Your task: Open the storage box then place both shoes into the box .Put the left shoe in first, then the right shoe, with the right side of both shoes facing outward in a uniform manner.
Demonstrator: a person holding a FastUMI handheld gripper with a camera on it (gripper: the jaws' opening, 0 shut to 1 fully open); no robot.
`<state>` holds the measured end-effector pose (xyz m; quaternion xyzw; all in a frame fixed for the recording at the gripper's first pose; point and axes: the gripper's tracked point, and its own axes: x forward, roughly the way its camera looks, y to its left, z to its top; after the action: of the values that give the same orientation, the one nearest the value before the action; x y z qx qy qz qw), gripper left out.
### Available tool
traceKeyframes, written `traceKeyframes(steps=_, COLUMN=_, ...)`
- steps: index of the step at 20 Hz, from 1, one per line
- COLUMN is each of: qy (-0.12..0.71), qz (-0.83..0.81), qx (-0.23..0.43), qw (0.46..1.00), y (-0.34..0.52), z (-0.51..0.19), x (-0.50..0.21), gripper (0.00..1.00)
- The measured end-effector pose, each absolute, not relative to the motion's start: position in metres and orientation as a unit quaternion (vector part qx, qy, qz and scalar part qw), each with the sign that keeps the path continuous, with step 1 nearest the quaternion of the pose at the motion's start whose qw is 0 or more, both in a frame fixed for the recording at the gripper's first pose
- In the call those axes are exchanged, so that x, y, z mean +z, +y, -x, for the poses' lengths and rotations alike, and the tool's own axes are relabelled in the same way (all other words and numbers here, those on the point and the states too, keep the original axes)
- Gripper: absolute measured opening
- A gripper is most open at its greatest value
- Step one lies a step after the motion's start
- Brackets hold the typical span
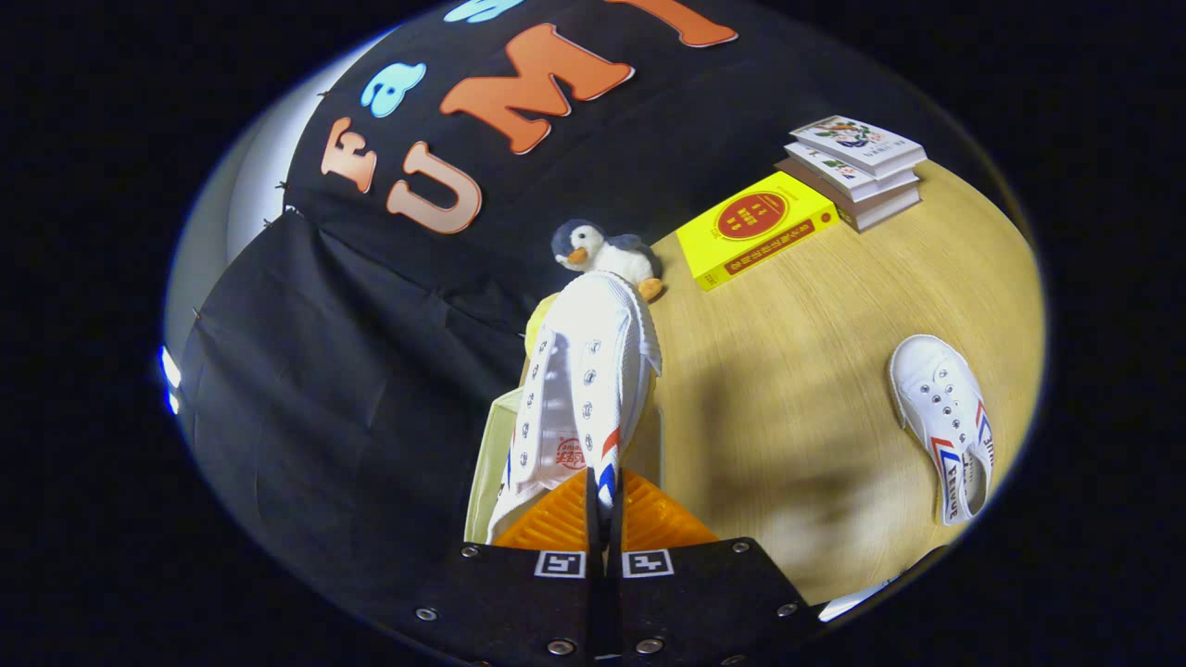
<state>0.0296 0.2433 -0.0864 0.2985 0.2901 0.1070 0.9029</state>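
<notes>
- The gripper is pinching the side wall of a white canvas shoe, its two orange fingers drawn nearly together with only the thin canvas between them, right at the red and blue stripes.
- The held shoe is hanging lifted, toe pointing away from the fingers toward a plush penguin; a red stamp is showing on its insole, too small to read.
- Just beneath the shoe, a pale box edge is showing; I cannot tell whether this is the storage box or its lid.
- Off to the right, well apart, the second white shoe is lying on the wooden table, red and blue stripes facing up, lettering on its side too blurred to read.
- Between the two shoes, a wide stretch of bare tabletop is lying open.
- Beyond the penguin, a yellow book with a red disc is lying flat, touching a stack of three books near the table's far edge.
- Black cloth is hanging behind and to the left.
</notes>
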Motion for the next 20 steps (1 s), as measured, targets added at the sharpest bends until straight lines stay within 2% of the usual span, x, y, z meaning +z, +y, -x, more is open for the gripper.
traceKeyframes(steps=4, qy=0.298, qz=-0.284, qx=0.13, qw=0.902, y=0.315, z=-0.042, x=-0.081, gripper=0.0)
traceKeyframes(steps=8, qy=0.331, qz=-0.264, qx=0.12, qw=0.898, y=0.363, z=-0.062, x=-0.111, gripper=0.0)
traceKeyframes(steps=20, qy=0.4, qz=-0.21, qx=0.054, qw=0.891, y=0.415, z=-0.089, x=-0.19, gripper=0.0)
